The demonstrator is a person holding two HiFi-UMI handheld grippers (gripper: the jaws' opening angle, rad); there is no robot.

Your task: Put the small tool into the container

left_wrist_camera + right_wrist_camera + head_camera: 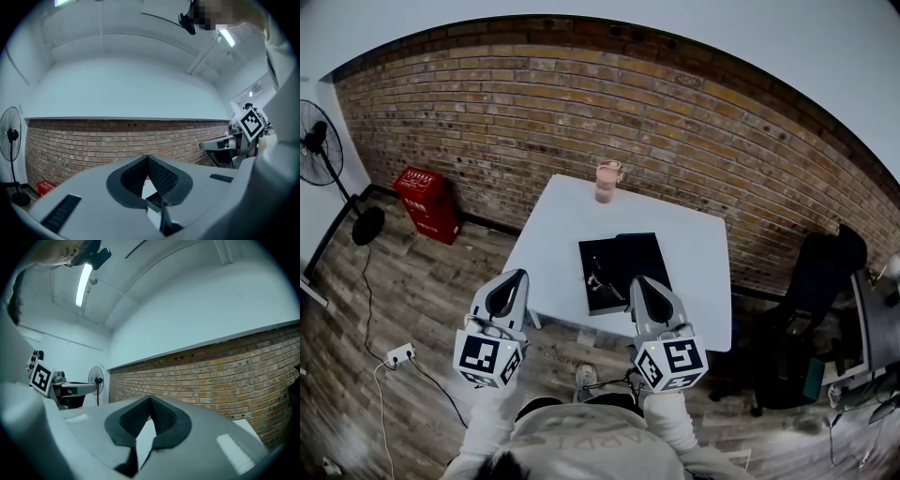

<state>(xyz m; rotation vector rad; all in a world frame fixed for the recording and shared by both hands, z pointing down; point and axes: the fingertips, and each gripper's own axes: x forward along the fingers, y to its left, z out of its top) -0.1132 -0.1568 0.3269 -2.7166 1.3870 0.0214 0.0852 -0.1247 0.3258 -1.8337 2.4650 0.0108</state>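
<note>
L gripper (147, 157): fingers (163, 179) closed tip to tip, nothing btwn them. R gripper (150, 398): fingers (133, 417) closed too, empty. Both held up at the near side of the white surface (694, 244). On it, mid-way, sits the black container (645, 258) w/ the small tool (600, 281) lying on its left half. Pink cup (607, 181) at far edge; red crate (427, 202) on the floor by brick wall.

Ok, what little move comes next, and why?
Probably open the right hand-held gripper and lower it toward the small tool on the black case: its jaws are shut on nothing, it hovers nearest, and the left hand-held gripper is shut too.
</note>
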